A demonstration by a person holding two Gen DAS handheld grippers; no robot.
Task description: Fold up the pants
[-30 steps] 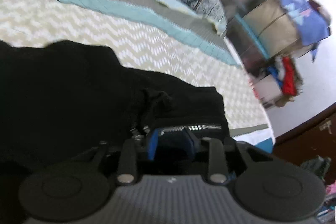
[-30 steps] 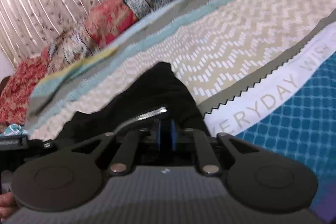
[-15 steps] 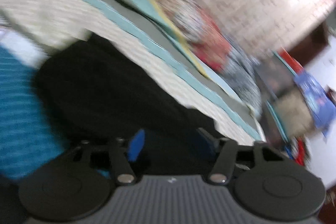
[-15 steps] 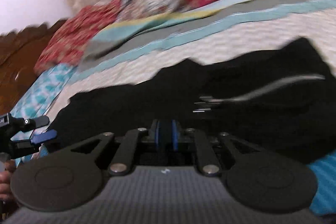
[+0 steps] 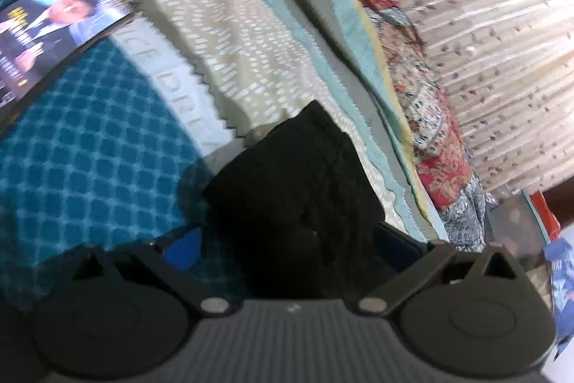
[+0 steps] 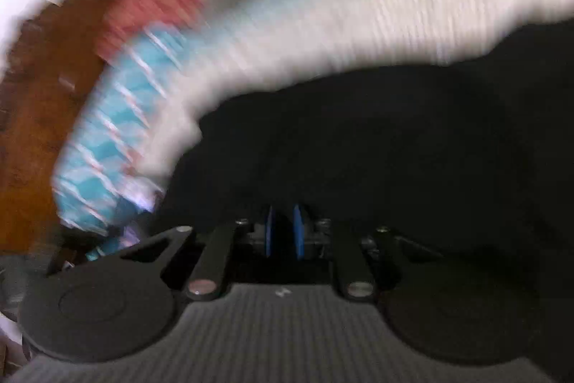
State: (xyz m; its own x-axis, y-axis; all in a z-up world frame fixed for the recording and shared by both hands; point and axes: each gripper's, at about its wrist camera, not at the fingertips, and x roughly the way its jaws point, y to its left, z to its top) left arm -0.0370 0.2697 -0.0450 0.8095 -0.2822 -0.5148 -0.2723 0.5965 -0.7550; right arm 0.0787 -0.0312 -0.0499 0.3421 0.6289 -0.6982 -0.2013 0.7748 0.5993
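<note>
1. Behind everything in your left wrist view hangs a pale striped curtain (image 5: 495, 34) with small dark flecks, filling the far right.
2. Below it you have the bed: a patchwork bedspread (image 5: 222, 34) with a beige chevron band, a white lettered strip and a teal diamond-patterned panel (image 5: 89, 160) on the near left.
3. Red floral and grey printed pillows or quilts (image 5: 445, 174) run along the bed's far right edge, against the curtain.
4. At far left a phone or tablet (image 5: 43, 31) lies on the teal panel, its screen lit with a man in a suit.
5. Your black pants (image 5: 301, 189) lie bunched on the bedspread in the near centre, one corner reaching out over the beige band.
6. Your left gripper (image 5: 287, 246) is spread wide, blue pads far apart on either side of the black fabric; nothing is pinched.
7. Your right wrist view is heavily motion-blurred. Brown wood (image 6: 39, 117) shows at left, and the bedspread (image 6: 358, 13) smears into red, light blue and white bands across the top.
8. The pants (image 6: 394, 149) fill the centre and right of this view as a dark mass.
9. Your right gripper (image 6: 283, 236) has its blue pads pressed nearly together with dark cloth all around them; you cannot tell through the blur whether fabric sits between them.
</note>
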